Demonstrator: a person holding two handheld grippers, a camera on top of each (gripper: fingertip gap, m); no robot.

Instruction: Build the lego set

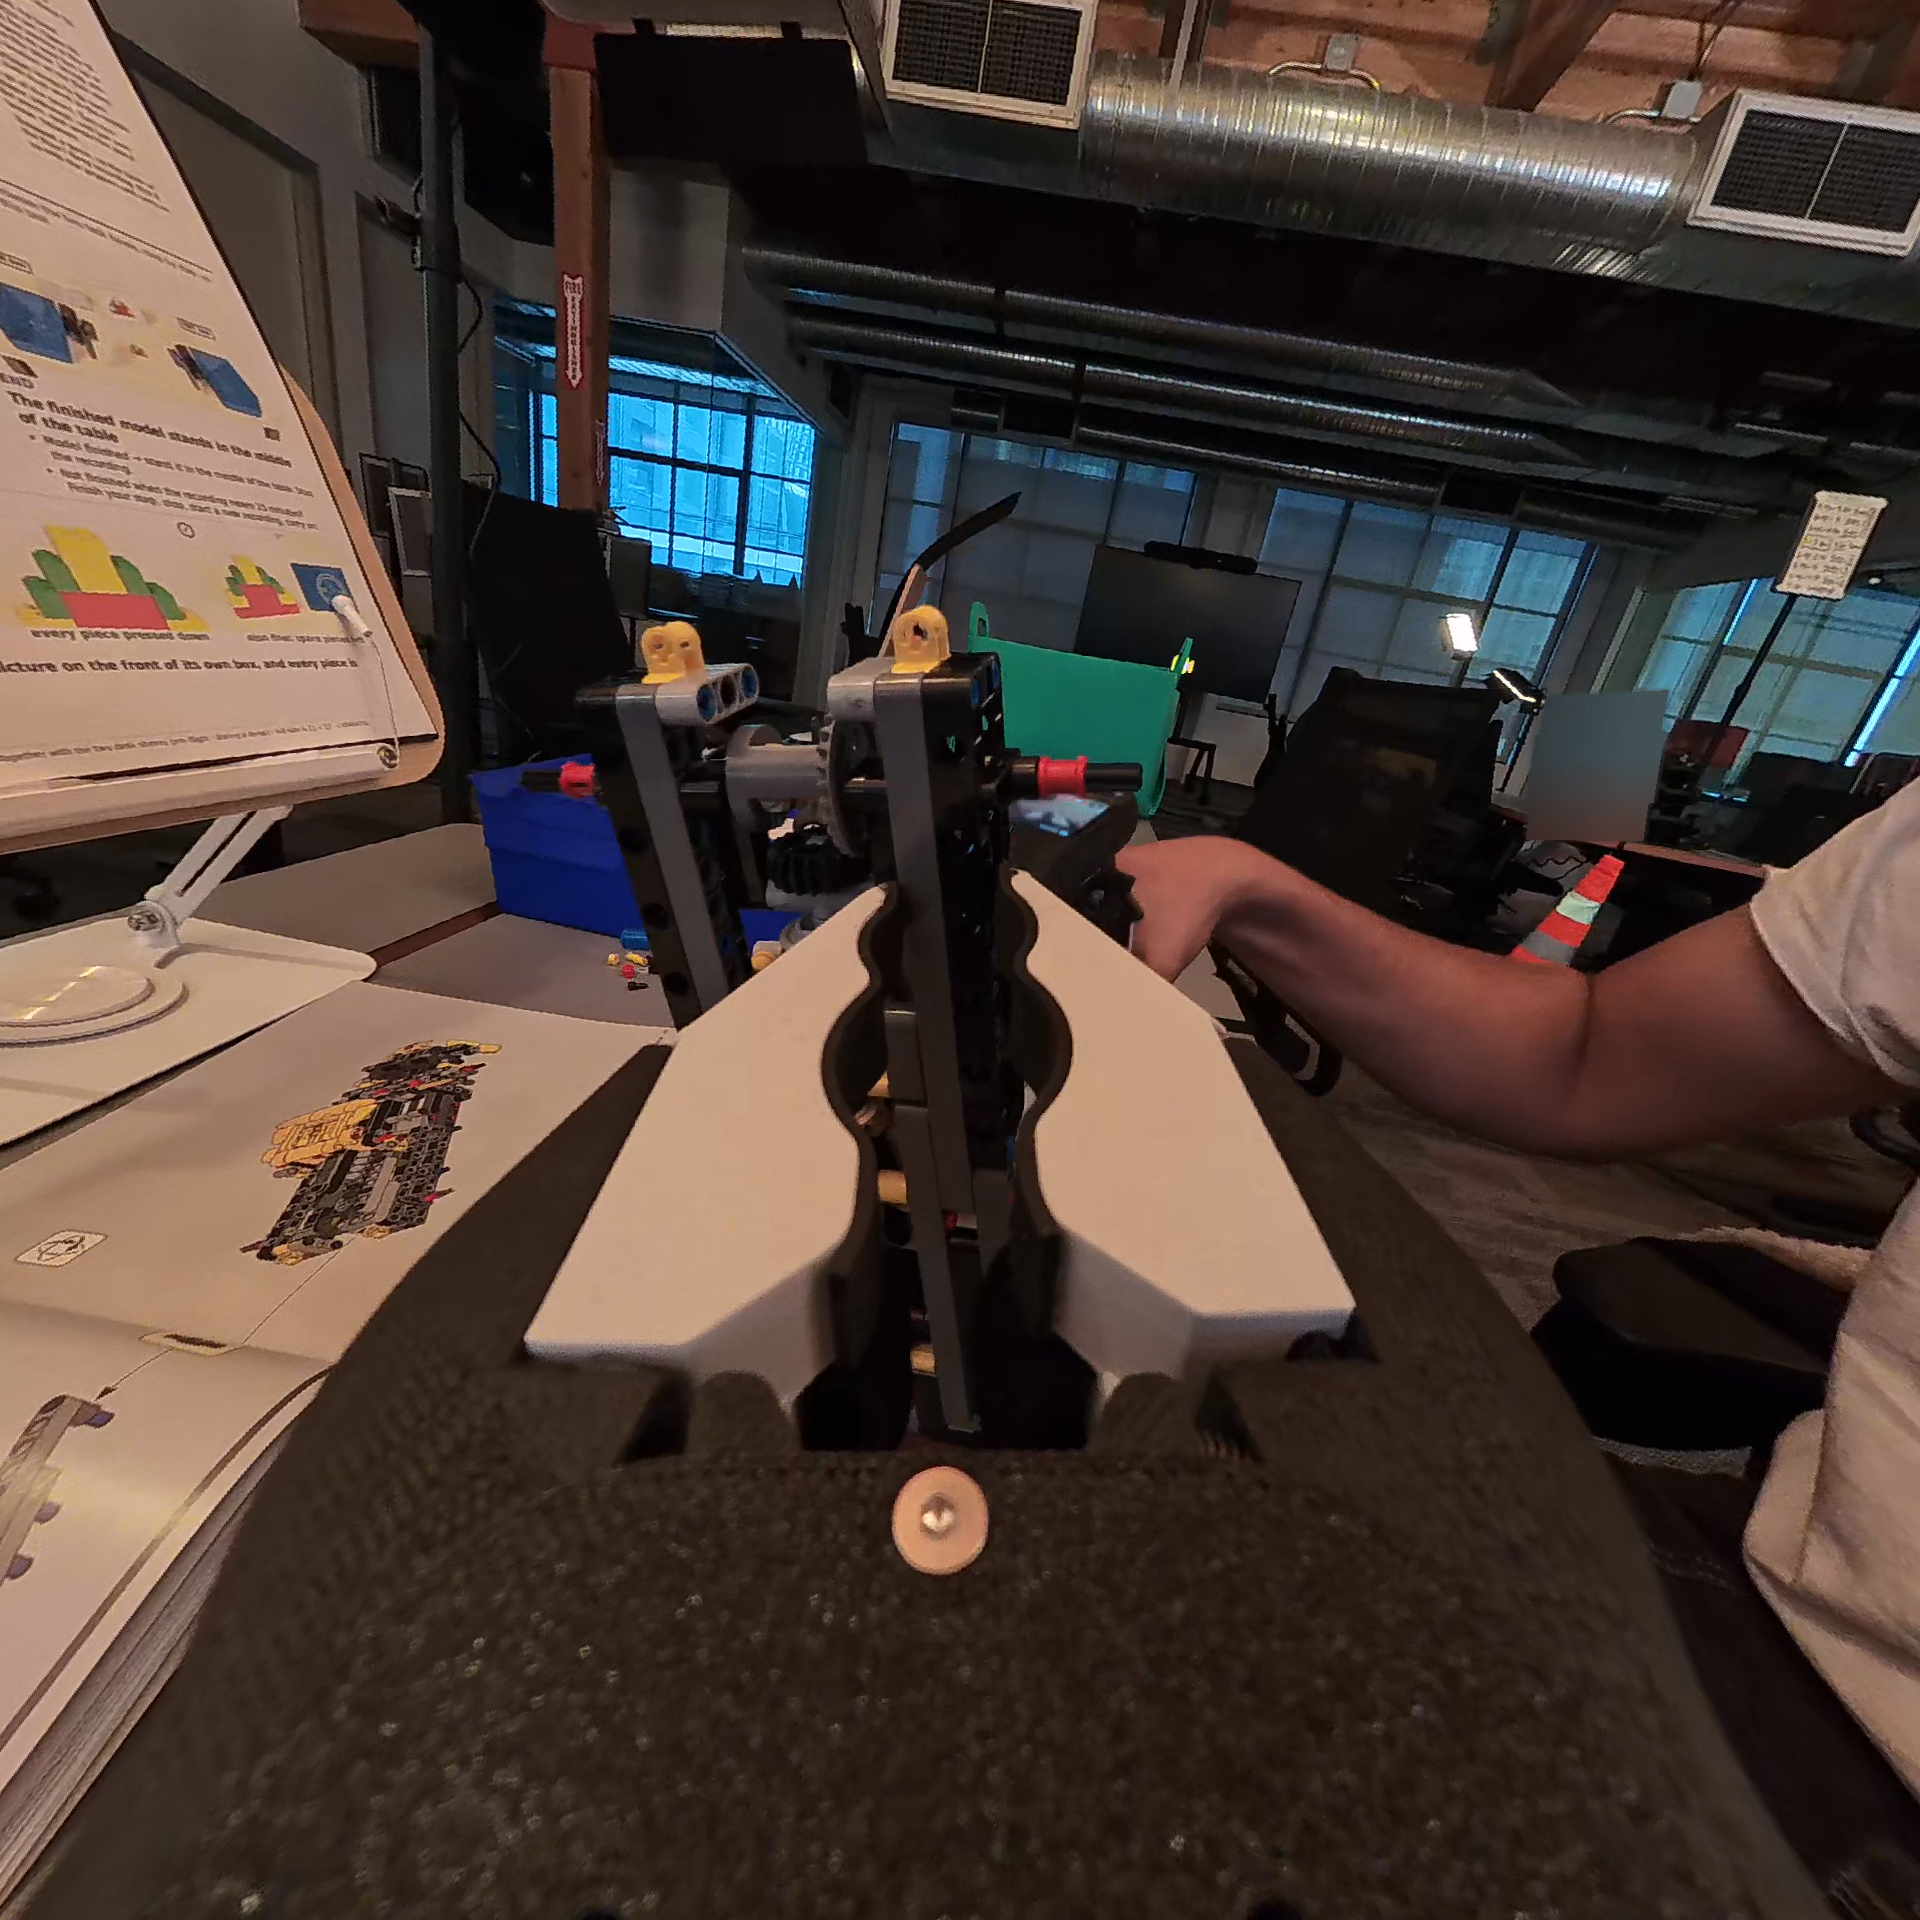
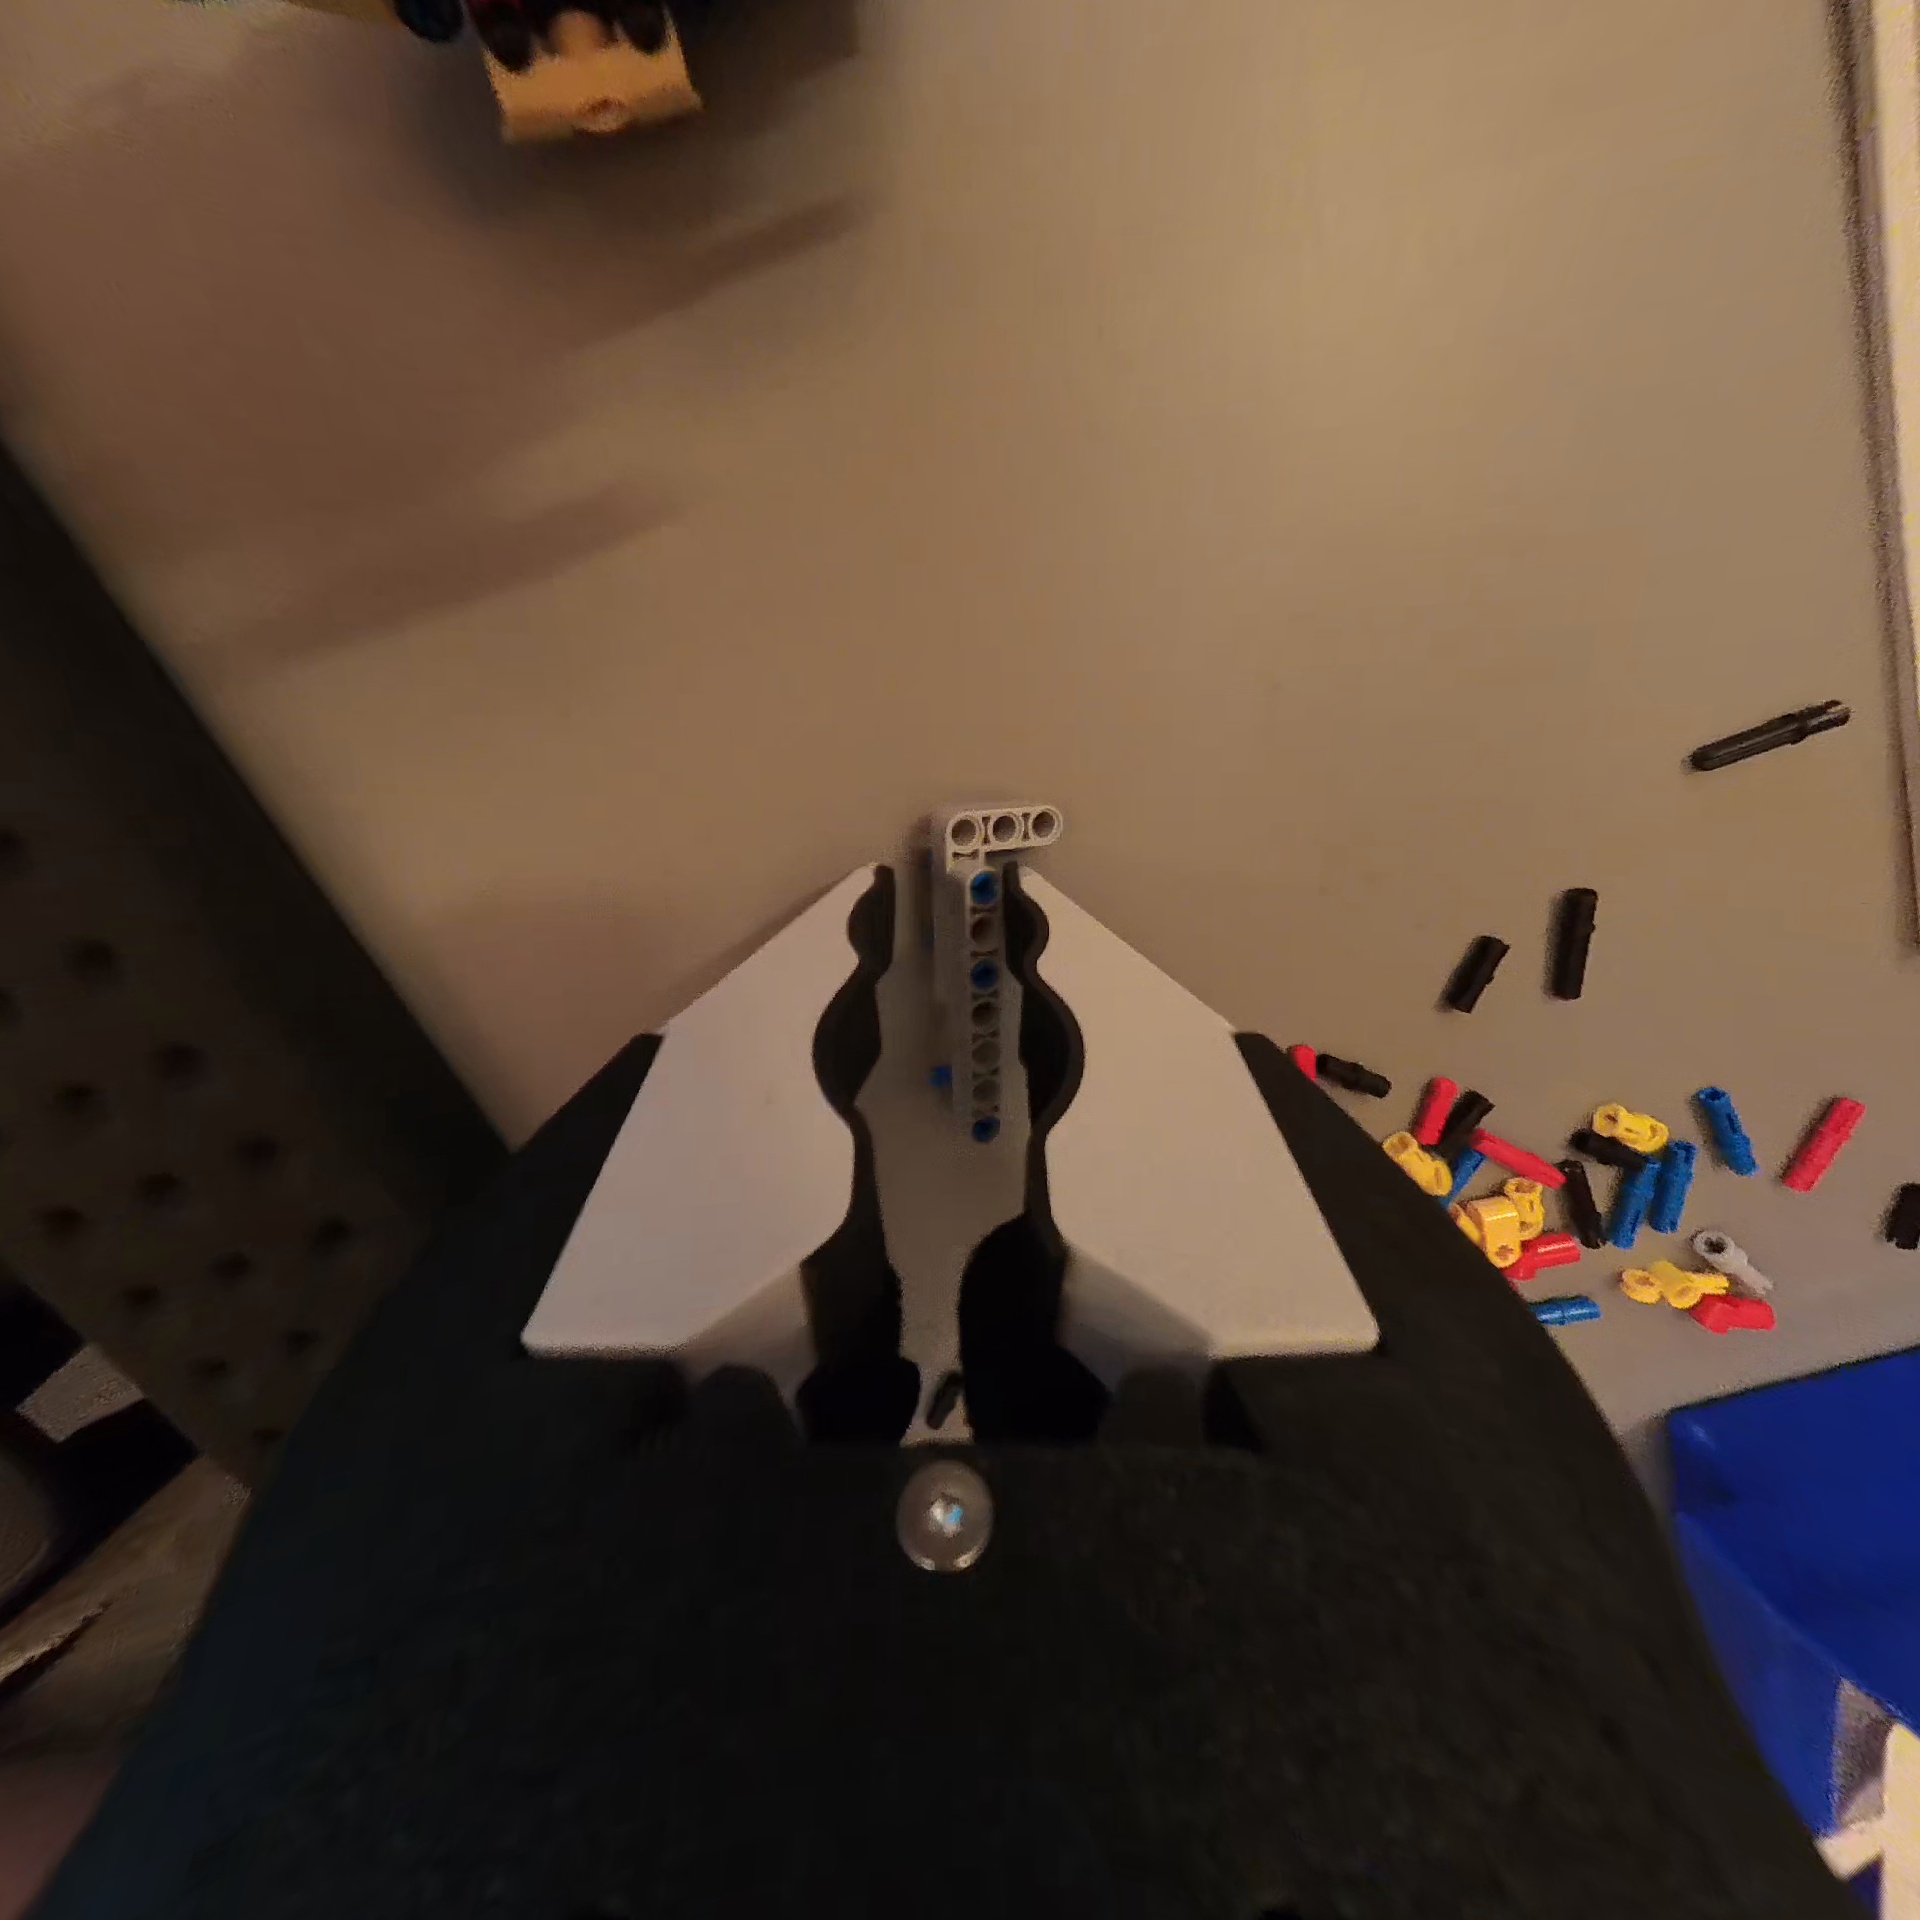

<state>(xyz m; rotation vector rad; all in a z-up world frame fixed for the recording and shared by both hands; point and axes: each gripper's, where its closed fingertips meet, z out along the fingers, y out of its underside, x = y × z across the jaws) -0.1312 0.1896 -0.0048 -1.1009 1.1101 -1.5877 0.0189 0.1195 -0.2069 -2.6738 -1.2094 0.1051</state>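
Risks: left gripper [image 1: 940, 1049] is clamping only one side beam of the lego chassis [image 1: 831, 790], holding it upright off the worktop [image 1: 436, 883]; a sideways push while fitting the next part could be twisting the frame in the pads or popping the loose-looking red bushes off the axle. Right gripper [image 2: 951, 997] is holding a grey L-shaped beam [image 2: 982, 966] against its right pad only, with a visible gap on the other side, so the hold is looking loose and the beam could be slipping or rotating. Chassis: black and grey beams, two yellow connectors on top, gear in the middle. L-beam is carrying blue pins and hovering above the worktop, near loose pins [image 2: 1590, 1205] beside the blue bin [image 2: 1808, 1558].
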